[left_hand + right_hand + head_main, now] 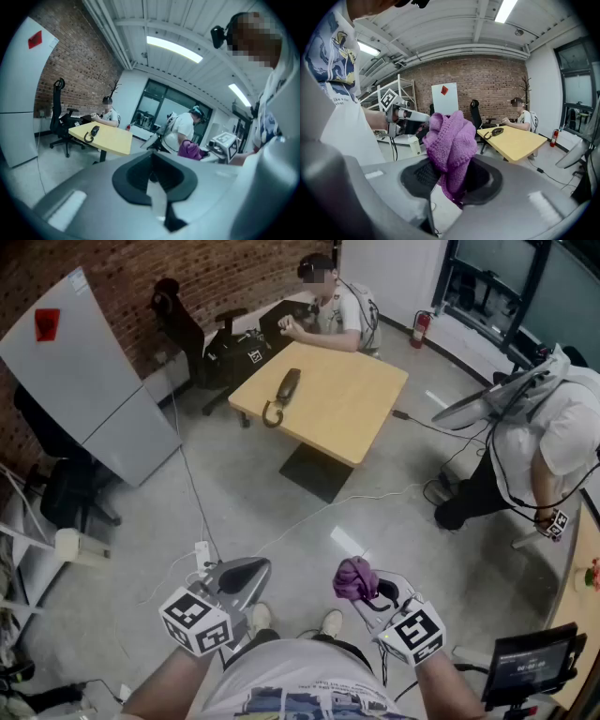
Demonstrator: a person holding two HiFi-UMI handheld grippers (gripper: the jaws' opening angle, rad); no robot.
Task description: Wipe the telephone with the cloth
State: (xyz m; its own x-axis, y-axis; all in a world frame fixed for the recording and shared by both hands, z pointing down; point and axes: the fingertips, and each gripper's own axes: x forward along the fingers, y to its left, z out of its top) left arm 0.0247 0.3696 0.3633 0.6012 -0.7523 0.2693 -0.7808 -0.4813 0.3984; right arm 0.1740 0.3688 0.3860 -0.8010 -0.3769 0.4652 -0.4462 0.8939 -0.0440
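**Cloth in our right tool, telephone far off on the worktop**

We hold a tool in each hand, low in front of us, above a grey floor. Our right tool (451, 183) is clamped on the purple cloth (451, 140). The knit bunches up in a thick wad above the jaws, and a short end hangs down between them. Our left tool (152, 177) has its jaws together with nothing between them. In the head view the two tools sit side by side, near each other but apart, each with its marker cube towards us.

The telephone (288, 385) lies on the yellow worktop (352, 413), well away from both tools. It is a dark handset near the worktop's left edge, with its coiled cord curling at the end nearer us. Neither the cloth nor either tool touches it.

A person (336, 310) sits at the far side of the worktop, arms resting on it. Another person (548, 442), in a white shirt, bends forward at the right. A black chair (183, 324) stands by the brick wall, beside the worktop's far left corner. A cable (309, 517) trails across the floor between us and the worktop.
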